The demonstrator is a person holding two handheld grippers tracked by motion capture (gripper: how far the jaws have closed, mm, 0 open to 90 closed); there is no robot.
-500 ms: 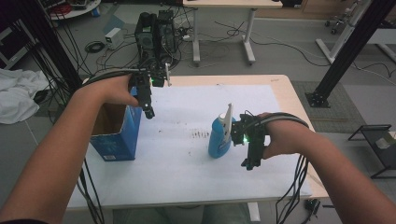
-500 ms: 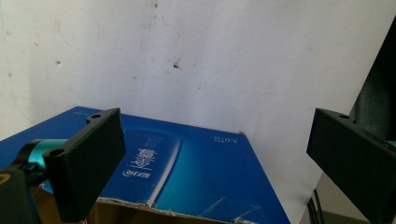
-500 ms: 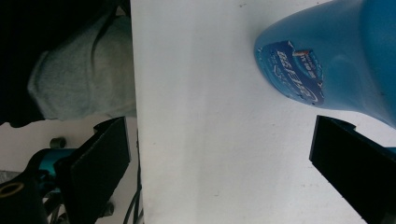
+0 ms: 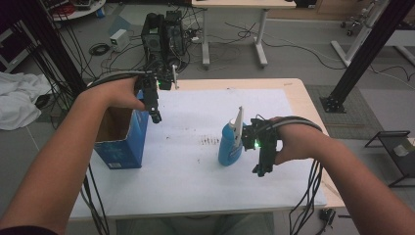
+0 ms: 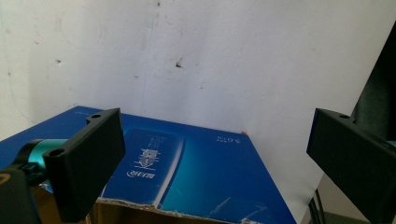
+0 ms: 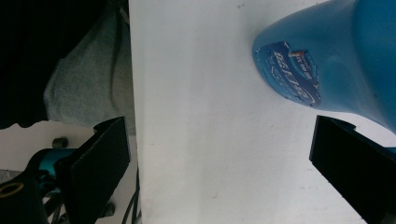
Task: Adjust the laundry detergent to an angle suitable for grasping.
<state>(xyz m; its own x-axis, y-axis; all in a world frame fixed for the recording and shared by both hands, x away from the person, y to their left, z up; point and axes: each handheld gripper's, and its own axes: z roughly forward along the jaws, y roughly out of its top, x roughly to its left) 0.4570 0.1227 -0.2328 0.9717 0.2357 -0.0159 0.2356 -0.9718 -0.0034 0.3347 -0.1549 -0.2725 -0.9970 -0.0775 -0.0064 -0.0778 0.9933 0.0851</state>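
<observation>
The blue bottle [image 4: 229, 146] stands upright on the white sheet [image 4: 195, 166] near the middle of the table, its long axis vertical and its white nozzle pointing up. The right gripper [image 4: 263, 164] hangs just beside it, on its right side as the high view shows, with the jaws pointing down toward the sheet. The jaws stand wide apart and hold nothing. The bottle is therefore to the side of the fingers, not between them, so I judge the next move needs a sideways approach toward the bottle body.

The left gripper [image 4: 154, 113] is over the right wall of the open blue box [image 4: 120, 147], well apart from the bottle; its jaws are also wide and empty. The right hand is clearly the nearer one.

The right gripper view shows the bottle [image 6: 327, 60] close up, with its label, lying beyond the right jaw, apart from it. The left gripper view shows the printed side of the box [image 5: 187, 177] directly under the jaws, and the torn cardboard edge.
</observation>
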